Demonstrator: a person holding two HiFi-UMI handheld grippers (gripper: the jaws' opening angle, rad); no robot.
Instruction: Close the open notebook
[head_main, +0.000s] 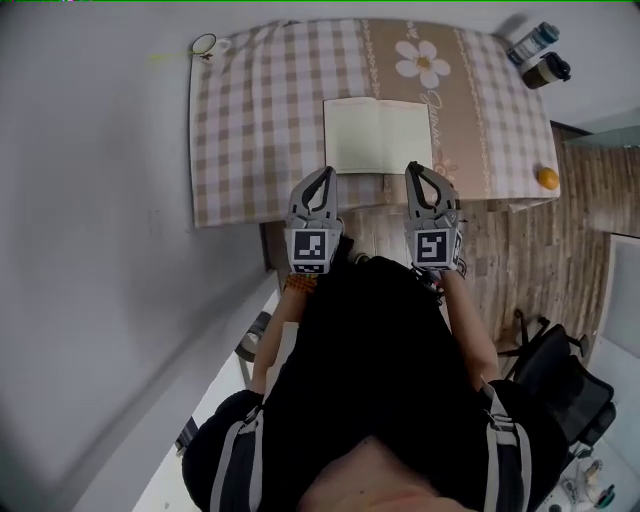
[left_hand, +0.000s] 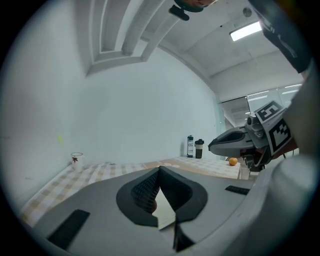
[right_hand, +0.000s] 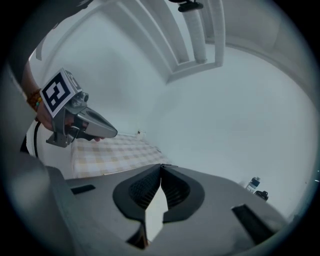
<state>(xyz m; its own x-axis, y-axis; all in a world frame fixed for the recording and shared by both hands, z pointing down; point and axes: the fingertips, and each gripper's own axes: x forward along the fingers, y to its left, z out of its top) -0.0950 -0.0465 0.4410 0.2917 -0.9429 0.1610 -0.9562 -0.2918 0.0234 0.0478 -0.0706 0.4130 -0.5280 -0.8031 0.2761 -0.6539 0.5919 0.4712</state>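
Closed jaws are seen on both the left gripper (head_main: 325, 172) and the right gripper (head_main: 413, 167), with nothing held between them. Both tips are poised at the near edge of the notebook (head_main: 378, 135), which is laid open and flat on a checked tablecloth (head_main: 250, 120) against a pale wall (left_hand: 150, 100). Bottles (head_main: 548, 70) are stood at the far right corner, an orange (head_main: 548, 178) at the near right and a cup (left_hand: 76, 158) at the far left, and wood floor (head_main: 540, 260) is seen alongside.
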